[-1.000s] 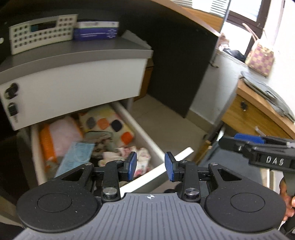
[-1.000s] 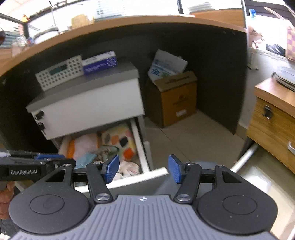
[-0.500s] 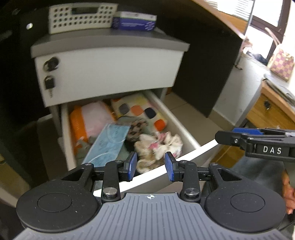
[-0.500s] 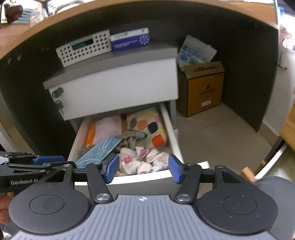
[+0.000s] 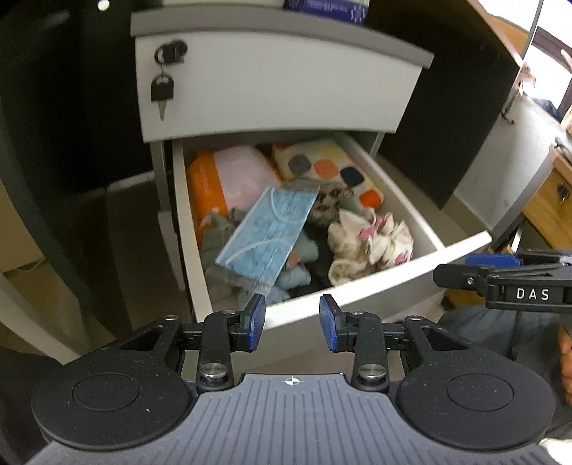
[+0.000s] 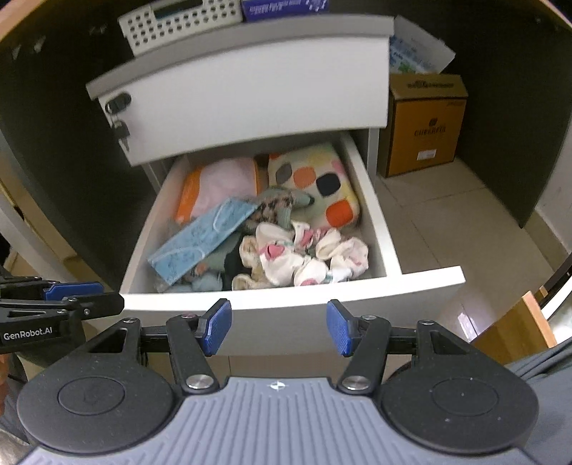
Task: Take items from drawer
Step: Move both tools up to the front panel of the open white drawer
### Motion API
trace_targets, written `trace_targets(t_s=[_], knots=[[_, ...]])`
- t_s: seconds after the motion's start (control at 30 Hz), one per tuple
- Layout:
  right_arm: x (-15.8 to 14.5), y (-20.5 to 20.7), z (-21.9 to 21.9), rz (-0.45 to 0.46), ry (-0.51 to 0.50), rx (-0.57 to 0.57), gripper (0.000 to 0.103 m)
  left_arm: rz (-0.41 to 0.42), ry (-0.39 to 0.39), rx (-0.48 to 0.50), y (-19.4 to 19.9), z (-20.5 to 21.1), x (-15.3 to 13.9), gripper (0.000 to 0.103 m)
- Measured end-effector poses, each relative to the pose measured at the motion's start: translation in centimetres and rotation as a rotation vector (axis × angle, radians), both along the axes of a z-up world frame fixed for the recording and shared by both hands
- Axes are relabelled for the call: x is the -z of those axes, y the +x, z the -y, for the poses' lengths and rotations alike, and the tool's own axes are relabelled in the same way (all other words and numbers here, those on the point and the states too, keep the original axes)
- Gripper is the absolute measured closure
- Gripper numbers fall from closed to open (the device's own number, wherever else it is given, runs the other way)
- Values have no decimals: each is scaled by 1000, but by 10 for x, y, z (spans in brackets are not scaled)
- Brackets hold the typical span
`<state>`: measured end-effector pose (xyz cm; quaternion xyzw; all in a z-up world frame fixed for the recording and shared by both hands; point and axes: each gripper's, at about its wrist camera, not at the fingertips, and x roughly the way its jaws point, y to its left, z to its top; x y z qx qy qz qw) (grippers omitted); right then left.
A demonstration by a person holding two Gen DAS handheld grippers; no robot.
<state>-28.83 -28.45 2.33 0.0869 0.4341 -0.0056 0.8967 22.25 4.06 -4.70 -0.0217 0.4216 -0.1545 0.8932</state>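
The white drawer [image 5: 375, 286] [image 6: 286, 298] of a small cabinet stands pulled open. In it lie a blue face mask in clear wrap [image 5: 264, 239] [image 6: 203, 239], a pink and orange pack [image 5: 228, 179] [image 6: 218, 184], a spotted soft pouch [image 5: 329, 168] [image 6: 314, 182] and crumpled white-and-pink socks [image 5: 371, 243] [image 6: 307, 257]. My left gripper [image 5: 292, 318] is open and empty, just in front of the drawer's front panel. My right gripper [image 6: 279, 327] is open and empty, also in front of the panel. Each gripper shows at the edge of the other's view.
The closed upper drawer [image 5: 271, 82] has a key [image 5: 162, 89] hanging in its lock. A white perforated basket [image 6: 178, 21] and a blue box [image 6: 286, 7] sit on the cabinet top. A brown cardboard box [image 6: 425, 121] stands to the right under the desk.
Both grippers have moved closer to the drawer and tilted down over it, so its contents fill more of each view. Both stayed open.
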Motion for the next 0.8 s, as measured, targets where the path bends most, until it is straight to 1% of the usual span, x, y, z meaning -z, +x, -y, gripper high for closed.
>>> trace_targets(t_s=[0.03, 0.23, 0.4, 0.57, 0.8], knots=[[2, 2, -1, -12, -2, -8, 38, -17, 8, 4, 1, 0, 3, 66], [15, 15, -9, -67, -15, -51, 38, -13, 23, 25, 0, 2, 6, 66], [22, 25, -16, -85, -26, -82, 39, -31, 8, 39, -4, 1, 6, 66], [29, 32, -15, -114, -5, -56, 39, -38, 8, 45, -6, 2, 9, 66], [31, 35, -13, -107, 8, -34, 41, -30, 22, 49, -7, 4, 9, 66]])
